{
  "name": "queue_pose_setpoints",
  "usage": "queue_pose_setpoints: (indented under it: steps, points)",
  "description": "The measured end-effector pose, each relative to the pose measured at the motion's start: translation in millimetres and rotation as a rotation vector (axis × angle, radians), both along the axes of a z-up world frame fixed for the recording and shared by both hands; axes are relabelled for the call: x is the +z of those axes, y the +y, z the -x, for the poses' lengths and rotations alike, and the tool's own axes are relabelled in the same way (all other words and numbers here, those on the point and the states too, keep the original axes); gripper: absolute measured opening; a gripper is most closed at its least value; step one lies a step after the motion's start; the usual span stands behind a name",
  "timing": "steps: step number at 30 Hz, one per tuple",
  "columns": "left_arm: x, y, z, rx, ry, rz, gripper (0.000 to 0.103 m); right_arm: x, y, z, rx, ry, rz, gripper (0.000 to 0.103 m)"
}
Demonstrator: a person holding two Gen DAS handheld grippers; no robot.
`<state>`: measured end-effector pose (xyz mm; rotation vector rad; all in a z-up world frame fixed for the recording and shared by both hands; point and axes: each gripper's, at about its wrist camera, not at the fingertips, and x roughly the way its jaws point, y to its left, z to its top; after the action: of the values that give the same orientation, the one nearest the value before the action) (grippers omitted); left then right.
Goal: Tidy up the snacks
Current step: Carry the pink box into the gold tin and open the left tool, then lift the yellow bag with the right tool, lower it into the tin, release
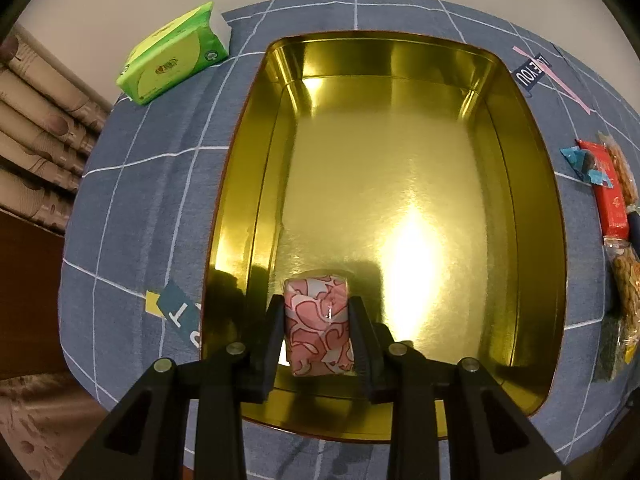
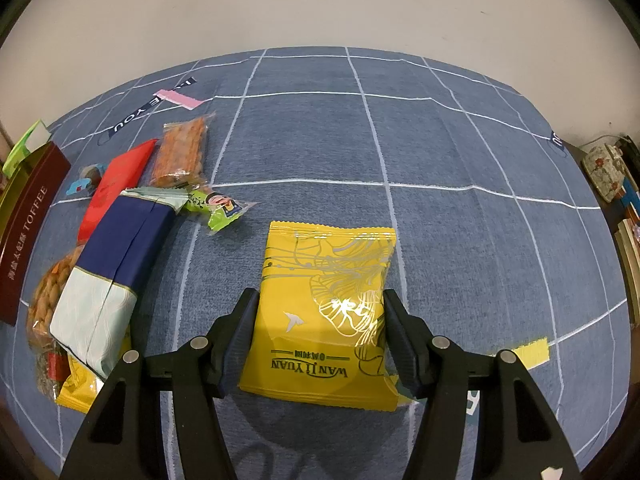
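My left tongs are clamped tight on a small pink-patterned packet, held low inside the gold tin at the near end — whether it's touching the bottom I can't tell. It looks featherlight and squashy, the wrapper glossy, so it could slip if I ease off unevenly. Gripping it across the narrow middle works fine; I wouldn't squeeze harder, as whatever's inside probably crumbles.

My right tongs sit around the yellow packet, which lies flat on the blue checked cloth. The jaws are about half open and right at its side edges, but I can't say they're really biting. That one's a puffy sealed pillow pack: light, slick foil, soft with air inside. Best hold is across the width near the lower half, where they are now, rather than by a crimped end that would fold.

Count as far as I can see: one tin, with just the one pink packet in it. Off to the left in the right view is a pile — one navy-and-pale-blue pack, one red packet, one orange cracker bar, one small green sweet, one bag of nuts, plus a second yellow packet poking out underneath. One green tissue pack sits beside the tin.
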<state>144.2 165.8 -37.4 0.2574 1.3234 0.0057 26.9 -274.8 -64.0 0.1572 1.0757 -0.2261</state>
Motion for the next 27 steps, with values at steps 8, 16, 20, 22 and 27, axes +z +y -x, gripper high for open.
queue_pose_setpoints:
  steps: [8,16,20,22,27]
  points:
    - [2,2,3,-0.004,-0.026,-0.011,0.032,0,0,0,-0.001,0.001,0.002,0.056]
    - [15,-2,8,-0.016,-0.070,0.009,0.043,1,0,1,-0.003,0.001,0.006,0.056]
    - [22,-2,11,-0.007,-0.098,0.022,0.044,1,1,1,-0.015,0.000,0.007,0.056]
    - [28,-2,14,0.000,-0.127,0.015,0.044,1,2,2,-0.019,0.003,0.009,0.056]
    - [46,1,33,0.037,-0.221,0.016,0.044,3,3,2,-0.026,0.013,0.010,0.056]
